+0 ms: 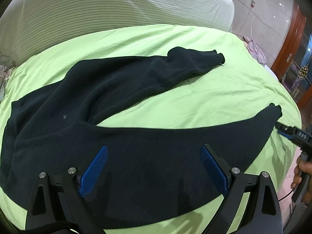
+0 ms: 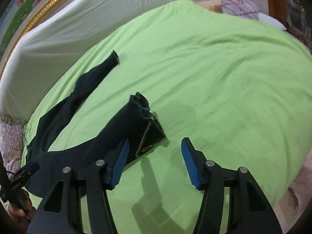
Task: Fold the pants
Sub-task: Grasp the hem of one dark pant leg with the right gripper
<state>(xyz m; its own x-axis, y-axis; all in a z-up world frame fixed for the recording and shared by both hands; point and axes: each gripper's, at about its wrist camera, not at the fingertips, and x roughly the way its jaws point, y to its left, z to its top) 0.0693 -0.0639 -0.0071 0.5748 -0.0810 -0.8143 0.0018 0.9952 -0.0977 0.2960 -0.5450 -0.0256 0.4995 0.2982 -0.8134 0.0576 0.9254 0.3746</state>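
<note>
Dark navy pants lie spread on a light green bed sheet, legs splayed apart in a V. My left gripper is open, hovering over the near leg's thigh part. In the right wrist view the pants lie left of centre; the near leg's hem is just ahead of my open right gripper, whose left finger overlaps the cloth. The far leg's hem lies further back. The right gripper also shows at the left wrist view's right edge, beside the near hem.
A white striped cushion or headboard rises behind the bed. A gold picture frame is at back left. Pink-patterned fabric lies beyond the bed's far edge. The bed edge drops off at the right.
</note>
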